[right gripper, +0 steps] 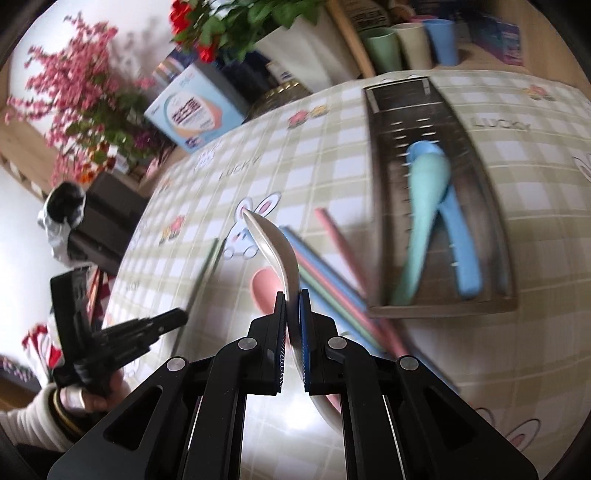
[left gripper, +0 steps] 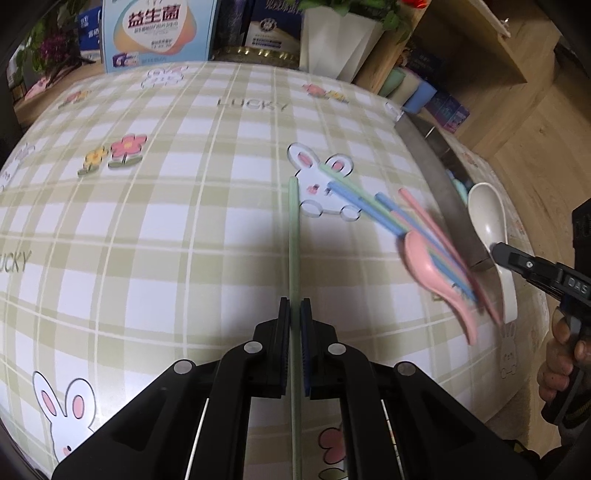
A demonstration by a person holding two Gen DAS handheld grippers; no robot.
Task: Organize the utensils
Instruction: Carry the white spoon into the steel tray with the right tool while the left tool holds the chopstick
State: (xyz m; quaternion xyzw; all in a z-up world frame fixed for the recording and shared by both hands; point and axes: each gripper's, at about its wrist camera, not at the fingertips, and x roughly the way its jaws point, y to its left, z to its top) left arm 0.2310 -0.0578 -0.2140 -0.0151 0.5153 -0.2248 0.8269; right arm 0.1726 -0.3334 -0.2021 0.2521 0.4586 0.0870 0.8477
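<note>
My left gripper (left gripper: 294, 308) is shut on a pale green chopstick (left gripper: 293, 229) that points away over the checked tablecloth. My right gripper (right gripper: 293, 301) is shut on the handle of a white spoon (right gripper: 271, 240), held above the table with its bowl pointing away; the left wrist view shows that spoon (left gripper: 487, 214) near the tray's edge. A pink spoon (left gripper: 432, 273) lies on a loose pile of blue, green and pink chopsticks (left gripper: 373, 206) beside the metal tray (right gripper: 384, 122). A teal spoon (right gripper: 424, 206) and a blue spoon (right gripper: 458, 243) lie inside the tray.
Boxes (left gripper: 159, 33), a white flower pot (left gripper: 336, 40) and pink flowers (right gripper: 74, 92) crowd the table's far side. Green, cream and blue cups (right gripper: 410, 40) stand beyond the tray. The table edge (left gripper: 517, 387) drops to a wooden floor on the right.
</note>
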